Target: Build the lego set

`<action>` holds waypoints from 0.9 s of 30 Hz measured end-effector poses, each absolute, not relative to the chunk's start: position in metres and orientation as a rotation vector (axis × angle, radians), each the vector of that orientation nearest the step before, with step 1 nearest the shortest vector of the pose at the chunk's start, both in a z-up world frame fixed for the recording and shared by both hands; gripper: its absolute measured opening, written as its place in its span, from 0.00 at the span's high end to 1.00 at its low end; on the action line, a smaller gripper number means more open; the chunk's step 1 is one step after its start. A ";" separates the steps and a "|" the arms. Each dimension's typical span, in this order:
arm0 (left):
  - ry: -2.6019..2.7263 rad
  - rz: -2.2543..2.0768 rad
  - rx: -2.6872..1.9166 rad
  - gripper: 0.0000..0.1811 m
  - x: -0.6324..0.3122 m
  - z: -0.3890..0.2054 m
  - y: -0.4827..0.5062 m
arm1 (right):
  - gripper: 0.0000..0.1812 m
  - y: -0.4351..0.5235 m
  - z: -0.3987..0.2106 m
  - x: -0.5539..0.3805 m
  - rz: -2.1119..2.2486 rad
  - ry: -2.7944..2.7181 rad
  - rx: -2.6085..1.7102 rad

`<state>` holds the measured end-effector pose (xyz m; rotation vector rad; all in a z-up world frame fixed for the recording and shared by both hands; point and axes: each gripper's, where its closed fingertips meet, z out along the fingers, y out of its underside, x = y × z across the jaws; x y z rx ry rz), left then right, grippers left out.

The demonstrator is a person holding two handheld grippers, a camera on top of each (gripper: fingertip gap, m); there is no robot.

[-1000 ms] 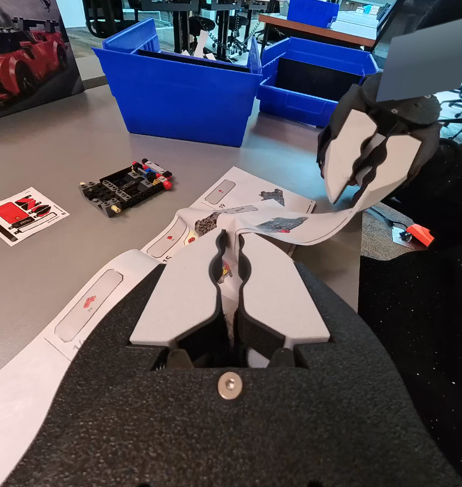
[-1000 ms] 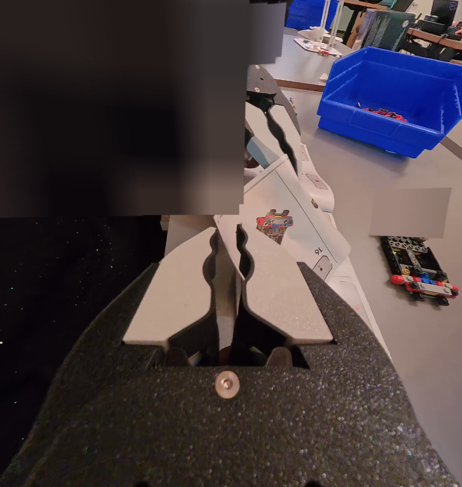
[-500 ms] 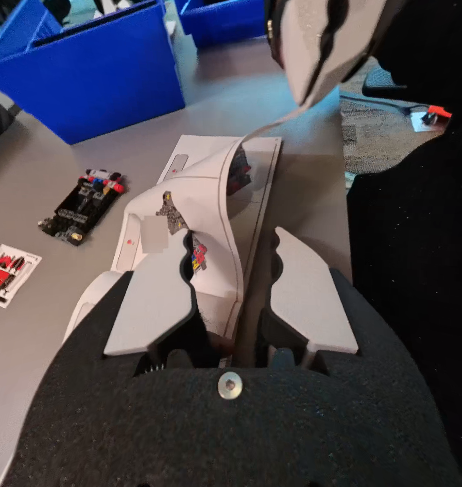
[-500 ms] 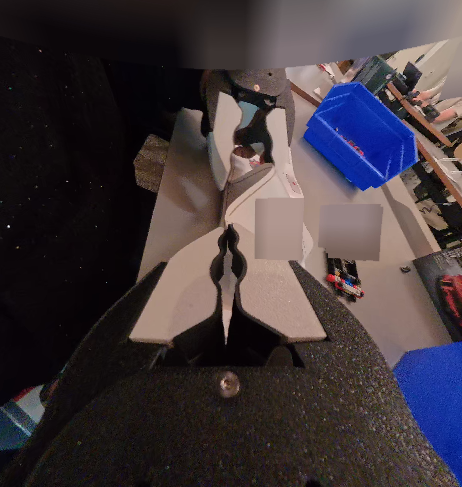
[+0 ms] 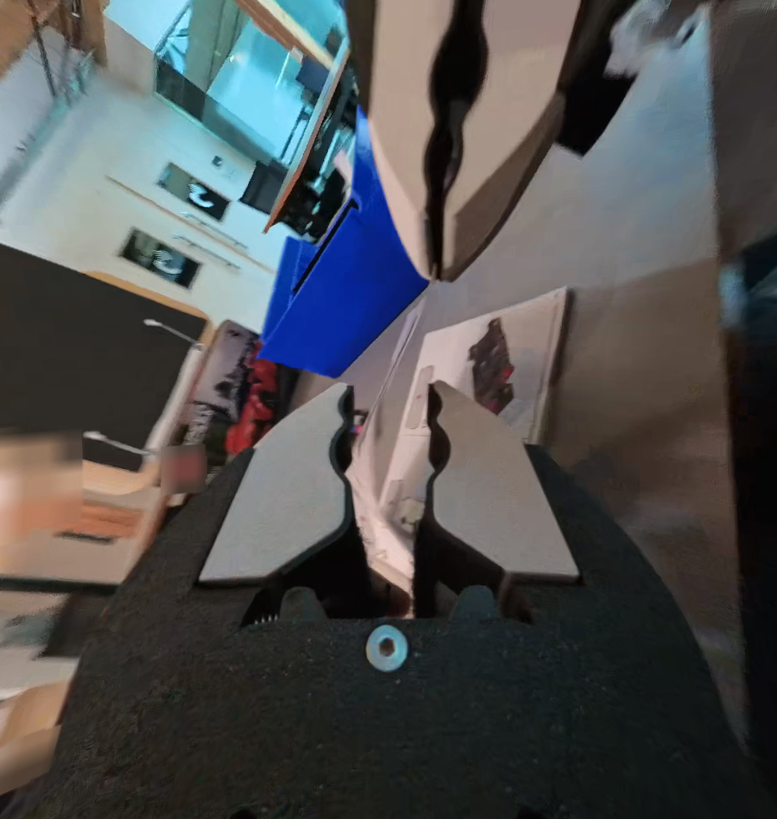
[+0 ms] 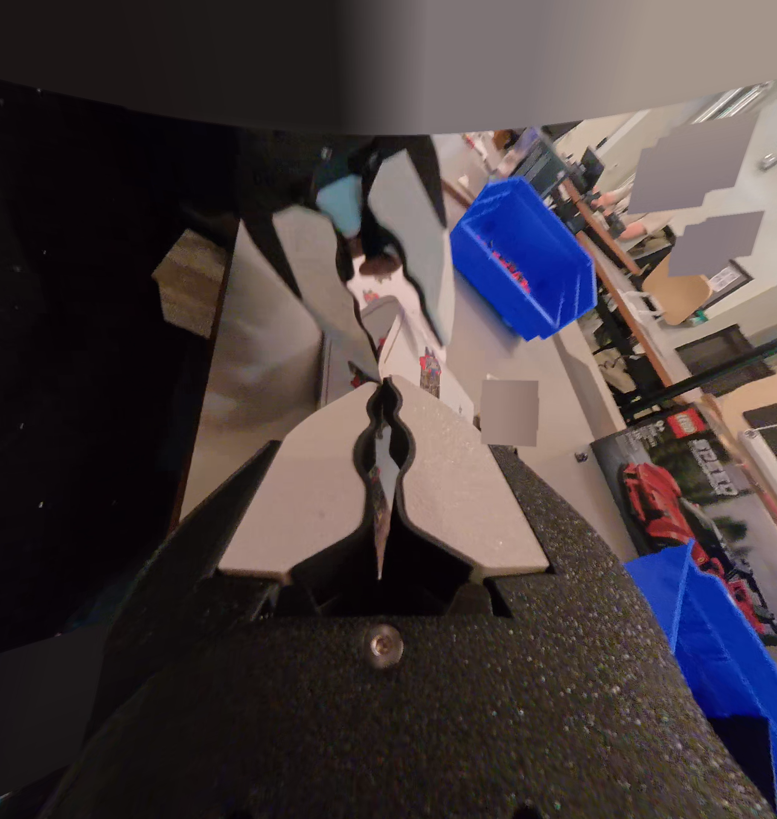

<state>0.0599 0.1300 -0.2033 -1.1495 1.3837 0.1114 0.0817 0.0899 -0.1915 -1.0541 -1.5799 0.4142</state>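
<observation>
Presently we have the right gripper (image 6: 388, 390) w/ jaws together, clamped on a page of the instruction booklet (image 6: 380, 501); page edge runs down the slot between its fingers; tips meet at the top w/ paper pinched. Left gripper (image 5: 388, 390) has jaws apart; the booklet's pages (image 5: 377, 501) stand in the gap btw. the fingers, but we cannot tell if either finger touches paper; left wrist view is tilted and motion-blurred. In that view the right gripper (image 5: 437, 266) hangs above, tips pointing down, just over the open booklet page (image 5: 533, 354) lying on the grey table (image 5: 634, 354); printed model pics on that page, detail too blurred to read. Blue bin (image 5: 346, 297) sits behind the booklet, near the set box (image 5: 249, 399) w/ red car picture.

Right wrist view: left gripper (image 6: 404, 337) seen farther off, fingers spread, tips close to our right tips, booklet sheets (image 6: 426, 363) btw. them on the table (image 6: 262, 354); blue bin (image 6: 524, 261) w/ red pieces inside sits beyond; second blue bin (image 6: 723, 642) at lower right, near the set box (image 6: 670, 478); partly built lego model not seen in either view.
</observation>
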 end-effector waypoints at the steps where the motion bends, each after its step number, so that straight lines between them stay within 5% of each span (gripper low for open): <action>1: 1.379 0.209 -1.132 0.90 0.059 -0.201 0.134 | 1.00 0.087 -0.188 0.076 0.417 -1.570 -1.037; 3: 1.318 0.366 -1.121 1.00 0.048 -0.192 0.143 | 1.00 0.087 -0.182 0.067 0.412 -1.519 -1.046; 8: 1.047 0.505 -1.344 1.00 -0.030 -0.175 0.167 | 0.89 0.104 -0.202 0.060 0.634 -1.396 -1.418; 18: 1.117 0.666 -1.794 1.00 -0.162 -0.266 0.163 | 0.96 0.132 -0.290 0.027 0.850 -1.463 -1.955; 27: 1.195 0.696 -1.909 1.00 -0.162 -0.285 0.156 | 1.00 0.140 -0.284 0.031 0.972 -1.417 -2.170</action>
